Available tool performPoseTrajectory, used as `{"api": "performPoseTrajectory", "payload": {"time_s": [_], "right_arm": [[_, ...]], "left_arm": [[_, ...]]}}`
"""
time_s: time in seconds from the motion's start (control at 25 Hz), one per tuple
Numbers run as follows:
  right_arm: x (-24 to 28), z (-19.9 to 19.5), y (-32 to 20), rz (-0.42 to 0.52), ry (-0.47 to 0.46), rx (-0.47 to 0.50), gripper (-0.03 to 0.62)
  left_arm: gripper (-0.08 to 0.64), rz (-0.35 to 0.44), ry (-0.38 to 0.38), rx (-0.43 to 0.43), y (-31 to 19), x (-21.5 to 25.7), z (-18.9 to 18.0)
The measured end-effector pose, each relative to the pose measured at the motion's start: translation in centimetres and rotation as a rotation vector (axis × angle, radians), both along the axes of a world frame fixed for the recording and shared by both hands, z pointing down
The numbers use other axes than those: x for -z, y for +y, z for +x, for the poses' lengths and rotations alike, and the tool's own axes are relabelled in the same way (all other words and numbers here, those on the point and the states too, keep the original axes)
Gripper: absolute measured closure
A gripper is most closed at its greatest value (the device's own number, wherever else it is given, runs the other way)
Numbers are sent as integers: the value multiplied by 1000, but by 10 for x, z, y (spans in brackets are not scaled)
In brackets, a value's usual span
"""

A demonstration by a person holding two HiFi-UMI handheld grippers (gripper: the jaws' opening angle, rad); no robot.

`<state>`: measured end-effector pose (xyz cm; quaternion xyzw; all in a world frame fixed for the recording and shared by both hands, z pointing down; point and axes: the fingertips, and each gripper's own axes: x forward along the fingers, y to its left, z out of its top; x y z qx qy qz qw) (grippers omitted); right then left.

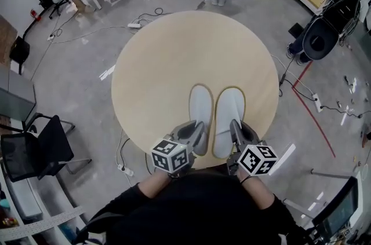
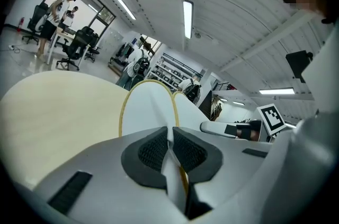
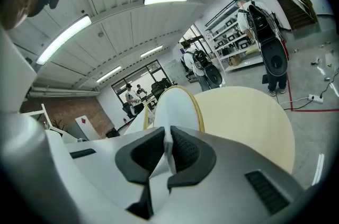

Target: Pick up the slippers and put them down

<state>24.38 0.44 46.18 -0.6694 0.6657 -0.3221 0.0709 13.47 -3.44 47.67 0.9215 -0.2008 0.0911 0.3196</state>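
Slippers (image 1: 229,116) in closed jaws (perhaps aloft)

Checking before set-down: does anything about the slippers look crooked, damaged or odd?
Nothing stands out. The left slipper and right slipper are parallel, toes away, heels pinched by the left gripper and right gripper.

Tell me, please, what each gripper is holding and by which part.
Left gripper pinches the left slipper at its heel end; right gripper pinches the right slipper likewise.

Held side by side and pointing toward 12 o'clock, the left claw (image 1: 199,132) pinches the heel of a white yellow-trimmed fabric slipper (image 1: 201,105), the right claw (image 1: 235,129) the matching slipper (image 1: 229,113).
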Motion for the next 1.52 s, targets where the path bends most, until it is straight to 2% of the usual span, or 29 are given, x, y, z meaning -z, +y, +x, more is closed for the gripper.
{"api": "performPoseTrajectory", "payload": {"time_s": [0.4, 0.52, 0.68, 1.04, 1.24, 1.52], "right_arm": [[12, -58, 1, 42, 19, 4, 558], [10, -76, -1, 38, 14, 22, 558], [10, -84, -4, 29, 16, 56, 558], [-2, -99, -21, -13, -5, 167, 558], [-5, -119, -32, -18, -44, 247, 558], [-14, -124, -30, -25, -116, 335, 558]], "left_arm": [[525, 53, 33, 32, 0, 14, -65], [525, 45, 83, 64, -1, 19, -85], [525, 29, 101, 111, -2, 21, -95], [525, 0, 79, 213, -7, 12, -110], [525, -8, 44, 297, -8, 14, -131], [525, -10, -17, 393, 10, 12, -137]]}}
